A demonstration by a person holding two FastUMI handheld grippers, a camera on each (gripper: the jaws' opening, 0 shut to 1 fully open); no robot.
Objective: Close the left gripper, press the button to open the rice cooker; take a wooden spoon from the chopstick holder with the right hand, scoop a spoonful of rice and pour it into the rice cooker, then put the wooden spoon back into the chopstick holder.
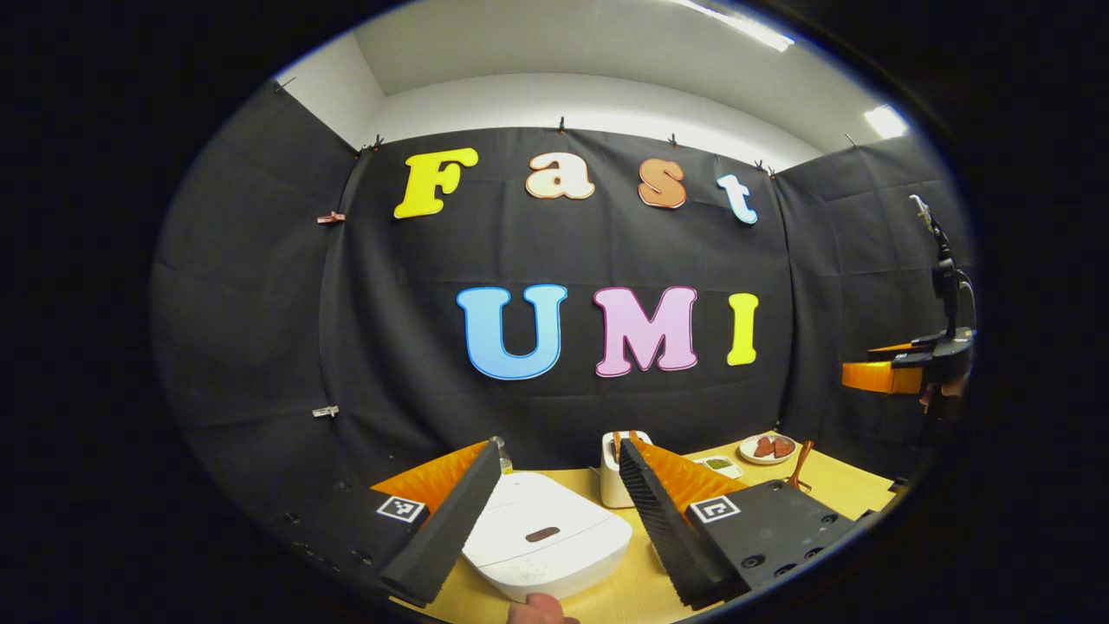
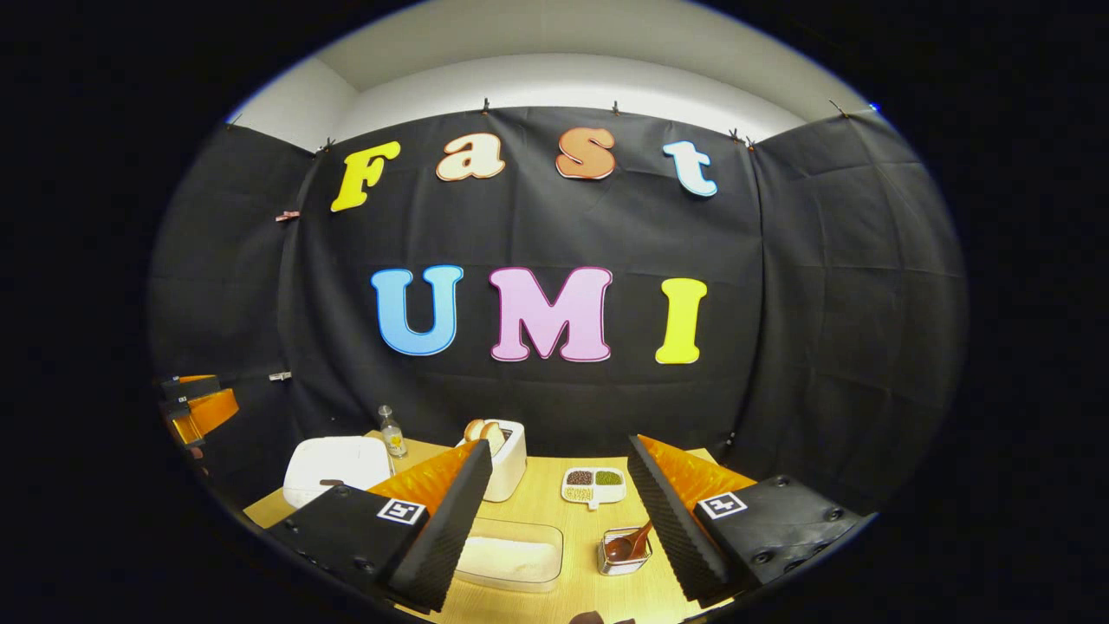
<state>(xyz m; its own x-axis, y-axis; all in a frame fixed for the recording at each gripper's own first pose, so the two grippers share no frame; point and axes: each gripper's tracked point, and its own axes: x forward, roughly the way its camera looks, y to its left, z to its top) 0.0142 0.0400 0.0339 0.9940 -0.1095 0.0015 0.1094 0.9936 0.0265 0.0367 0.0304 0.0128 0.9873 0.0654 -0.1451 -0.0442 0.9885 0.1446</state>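
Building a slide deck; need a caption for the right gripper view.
Open right gripper above the rice container and wooden spoon in its holder.

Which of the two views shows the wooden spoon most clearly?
The right gripper view: the wooden spoon stands in the chopstick holder on the table, close ahead between the open fingers. The left gripper view shows the spoon's handle far off, partly hidden by a finger.

The right gripper (image 2: 554, 520) is open above the table (image 2: 537, 485); between its fingers lie the rice container (image 2: 511, 559) and, right, the chopstick holder (image 2: 624, 555) with the wooden spoon (image 2: 631, 544).
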